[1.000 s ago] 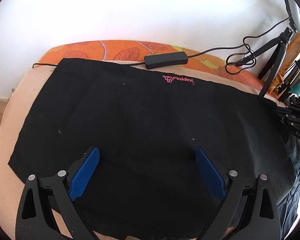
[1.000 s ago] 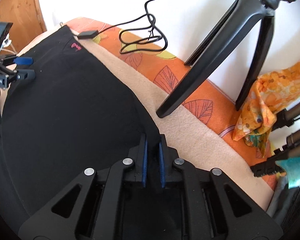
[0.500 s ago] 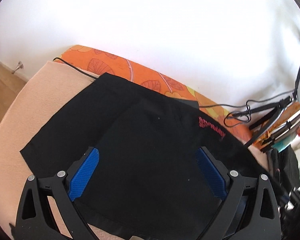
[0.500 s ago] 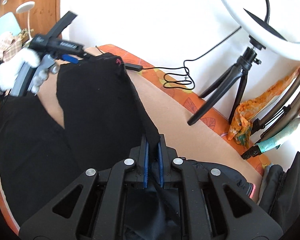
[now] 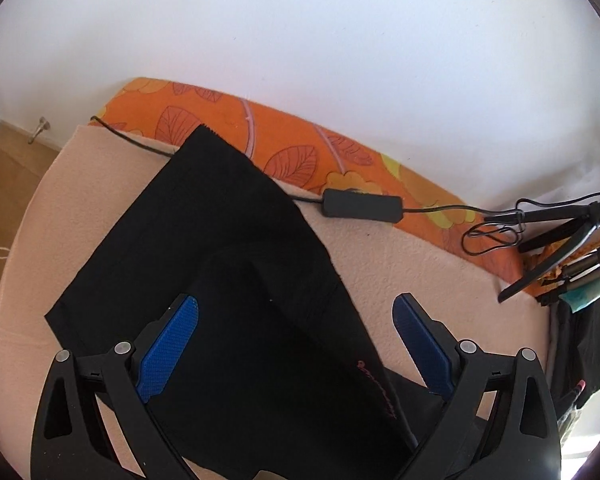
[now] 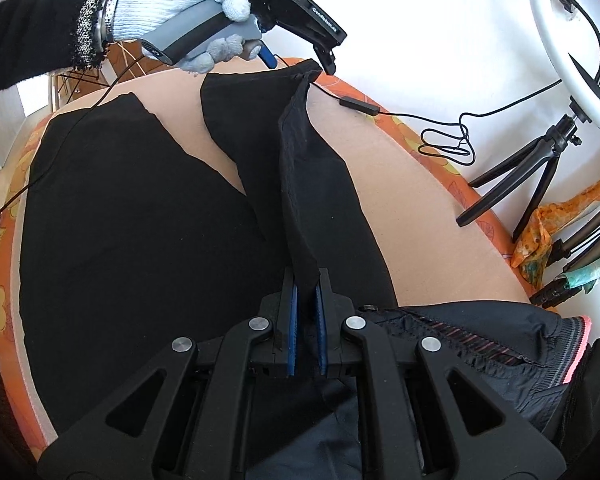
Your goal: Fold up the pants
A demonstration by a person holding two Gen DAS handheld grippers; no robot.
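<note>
Pants (image 6: 140,216), black, lie spread over a beige blanket (image 6: 412,216) on a bed with an orange leaf-print sheet (image 5: 292,148). One part lies flat on the left of the right wrist view; another runs up the middle, and a fold of it is lifted into a ridge between the two grippers. The right gripper (image 6: 305,320) has its blue pads nearly together, pinching that fold at the near end. At the far end the left gripper (image 6: 300,54), carried by a hand (image 6: 180,16) in a white knit glove with a black sleeve, hovers at the cloth's raised corner. In its own view the left gripper (image 5: 296,344) has jaws spread wide, with the cloth beneath and between the fingers and neither pad on it; whether a fingertip brushes the corner is hard to tell. A pink logo (image 5: 374,384) shows on the pants near the right finger. A black cable (image 5: 140,144) with an inline box (image 5: 362,205) runs along the far edge of the bed. A tripod (image 6: 512,176) with a ring light (image 6: 568,40) stands by the white wall at right.
</note>
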